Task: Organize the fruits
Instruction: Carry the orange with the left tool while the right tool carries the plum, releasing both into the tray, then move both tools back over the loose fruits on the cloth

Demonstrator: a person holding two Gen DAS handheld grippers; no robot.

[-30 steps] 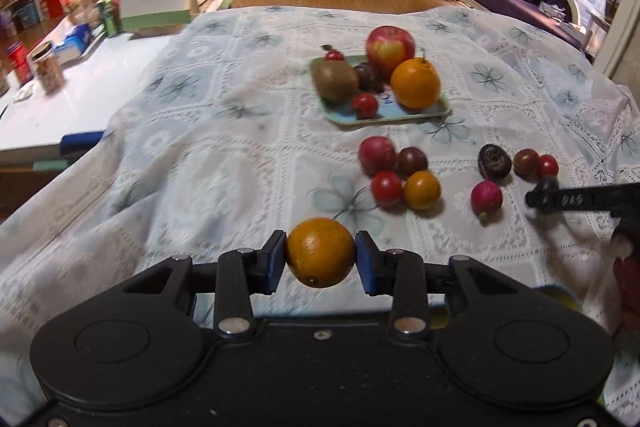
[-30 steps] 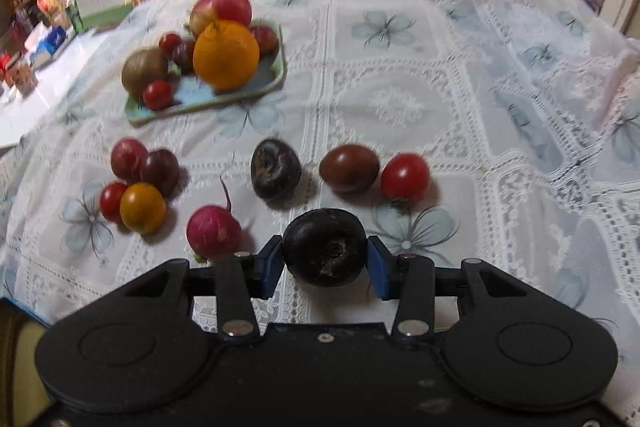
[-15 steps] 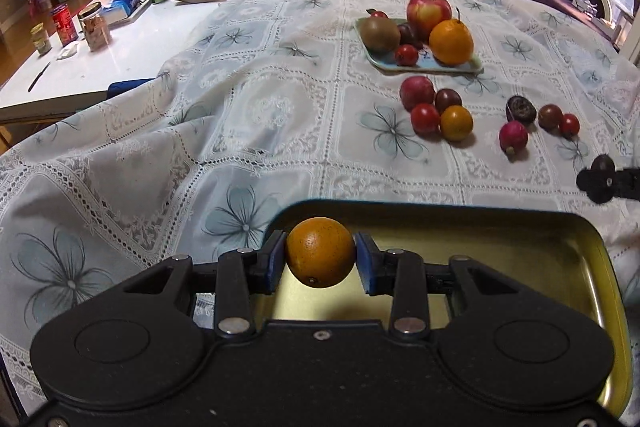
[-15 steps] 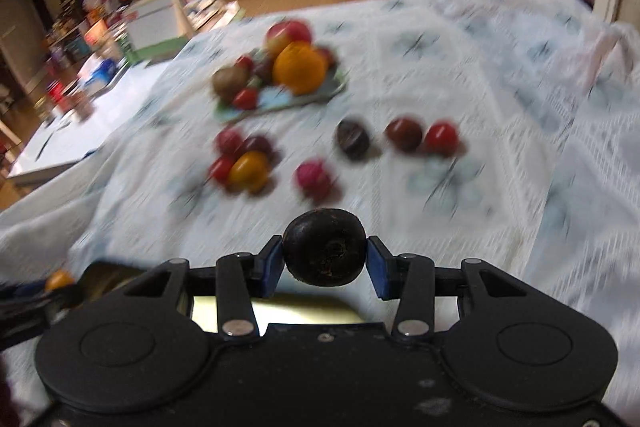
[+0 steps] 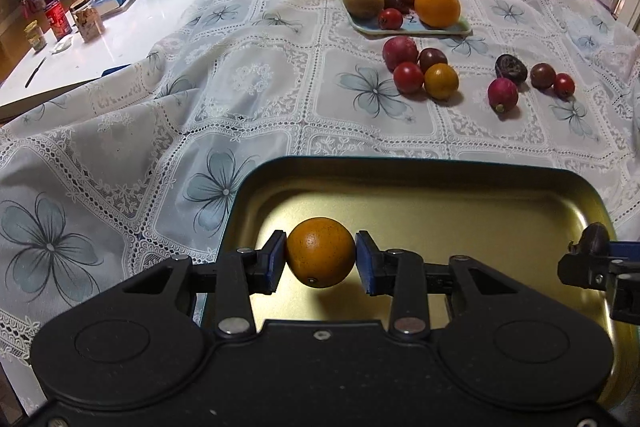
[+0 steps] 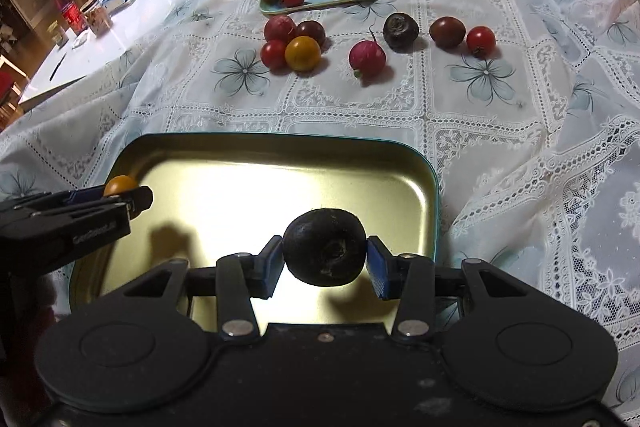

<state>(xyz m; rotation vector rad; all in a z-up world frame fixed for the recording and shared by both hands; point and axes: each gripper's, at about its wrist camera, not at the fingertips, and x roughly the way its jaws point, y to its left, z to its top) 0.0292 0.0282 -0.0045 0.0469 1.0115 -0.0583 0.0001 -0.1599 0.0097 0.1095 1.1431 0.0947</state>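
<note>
I've got the left gripper (image 5: 321, 253) clamped on the small orange fruit (image 5: 321, 251) and the right gripper (image 6: 325, 253) clamped on the dark fruit (image 6: 325, 252), both hanging over the gold tray (image 6: 280, 147). I reckon it's drop-off: lower each, then part the fingers gently so nothing rolls.

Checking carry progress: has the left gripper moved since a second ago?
Yes. The left gripper, shut on the small orange fruit, has pulled back from the loose fruit on the tablecloth and now hangs over the gold tray.
</note>
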